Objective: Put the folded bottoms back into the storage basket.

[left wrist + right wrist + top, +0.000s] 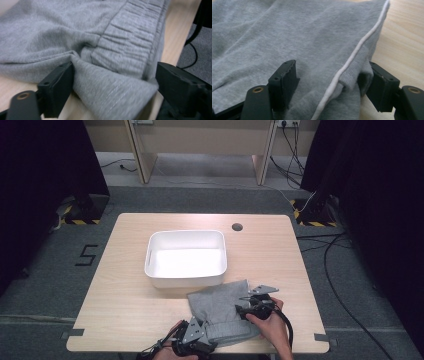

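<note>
1. The main thing here is a grey sweat garment, folded up and lying flat near the front edge of the table, a bit right of centre. Its far edge sits just in front of the white bin. Elastic waistband faces the person, and a thin white piping stripe runs down one side.

2. The left gripper is at the near-left corner of the fabric. A folded corner sits between its jaws, and the left one looks right up against the cloth, but the right one has a sliver of gap, so it reads as not clamped yet.

3. The right gripper comes in from the garment's right side. Its jaws straddle the piped edge, one resting on top of the fabric and the other beside the seam, wide and not pinching.

4. Why both at the edges? Best guess is that the person wants a two-corner hold so the fold stays tidy when lifted, probably into the bin, which looks empty.

5. Writing: no brand or tag is readable on the garment or bin. The only mark is a dark "5"-like shape on the carpet left of the table.
</note>
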Action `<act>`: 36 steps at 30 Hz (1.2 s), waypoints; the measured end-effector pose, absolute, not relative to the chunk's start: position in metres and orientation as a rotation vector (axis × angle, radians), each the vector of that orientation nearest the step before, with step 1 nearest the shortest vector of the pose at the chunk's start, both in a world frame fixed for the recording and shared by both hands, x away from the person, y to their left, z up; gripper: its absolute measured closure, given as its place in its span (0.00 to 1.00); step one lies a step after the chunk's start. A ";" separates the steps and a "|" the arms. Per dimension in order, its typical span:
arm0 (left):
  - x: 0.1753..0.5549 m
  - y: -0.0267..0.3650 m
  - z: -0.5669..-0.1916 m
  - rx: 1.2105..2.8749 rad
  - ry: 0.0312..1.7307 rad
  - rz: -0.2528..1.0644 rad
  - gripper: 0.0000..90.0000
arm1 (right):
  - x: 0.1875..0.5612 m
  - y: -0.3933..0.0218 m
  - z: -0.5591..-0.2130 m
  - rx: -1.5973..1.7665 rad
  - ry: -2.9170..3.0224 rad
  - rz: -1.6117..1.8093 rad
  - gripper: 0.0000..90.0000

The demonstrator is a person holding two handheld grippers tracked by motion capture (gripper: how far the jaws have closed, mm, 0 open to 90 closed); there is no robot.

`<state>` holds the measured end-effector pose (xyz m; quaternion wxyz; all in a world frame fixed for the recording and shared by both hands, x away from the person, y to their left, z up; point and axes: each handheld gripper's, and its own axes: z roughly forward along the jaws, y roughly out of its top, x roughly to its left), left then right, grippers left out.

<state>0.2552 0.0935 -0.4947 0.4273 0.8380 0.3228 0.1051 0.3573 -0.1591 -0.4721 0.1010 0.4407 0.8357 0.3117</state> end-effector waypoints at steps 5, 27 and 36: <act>0.258 0.099 -0.493 2.095 0.778 0.235 0.40 | 0.349 -0.156 -0.474 1.312 2.477 0.960 0.35; 0.256 0.170 -0.492 2.078 0.781 0.217 0.79 | 0.348 -0.154 -0.447 1.176 2.486 1.070 0.22; 0.254 0.165 -0.494 2.078 0.839 0.214 0.42 | 0.379 -0.149 -0.464 1.216 2.528 1.095 0.21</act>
